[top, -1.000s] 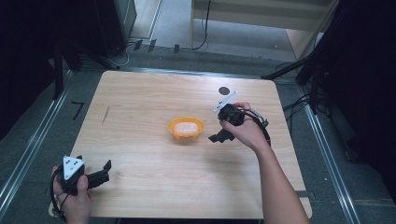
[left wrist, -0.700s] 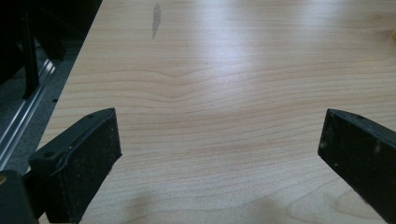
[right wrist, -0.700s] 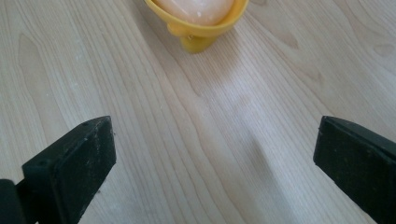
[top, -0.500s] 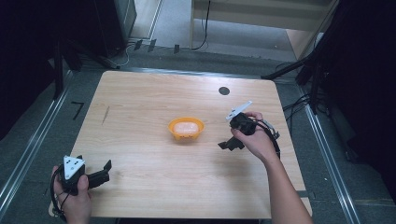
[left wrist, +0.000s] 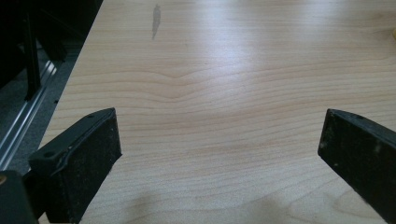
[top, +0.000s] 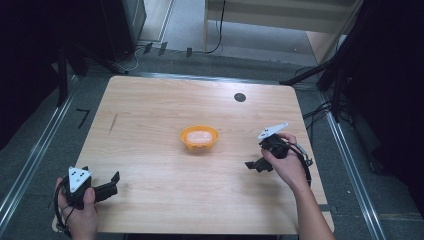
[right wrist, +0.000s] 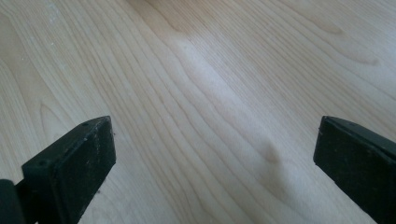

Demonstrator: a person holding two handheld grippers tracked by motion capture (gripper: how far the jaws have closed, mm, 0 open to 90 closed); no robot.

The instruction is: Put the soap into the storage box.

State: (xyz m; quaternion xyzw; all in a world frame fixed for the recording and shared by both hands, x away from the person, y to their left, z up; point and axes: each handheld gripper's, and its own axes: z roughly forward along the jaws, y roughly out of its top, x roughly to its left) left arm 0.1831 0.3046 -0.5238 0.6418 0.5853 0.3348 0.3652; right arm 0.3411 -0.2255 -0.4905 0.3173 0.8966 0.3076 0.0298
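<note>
Pale wooden table [top: 150,140] carries an orange bowl [top: 199,137], lying between the two grippers. Left gripper [top: 111,184] sits well apart from it, right gripper [top: 254,165] nearer; both gape wide, empty.

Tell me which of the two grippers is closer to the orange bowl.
The right gripper. It sits just right of the orange bowl, past a short stretch of bare table. The left gripper is at the table's near left corner, clearly farther off.

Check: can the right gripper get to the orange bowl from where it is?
Probably yes. The right gripper is open, holds nothing, and only bare table lies between it and the bowl.
</note>
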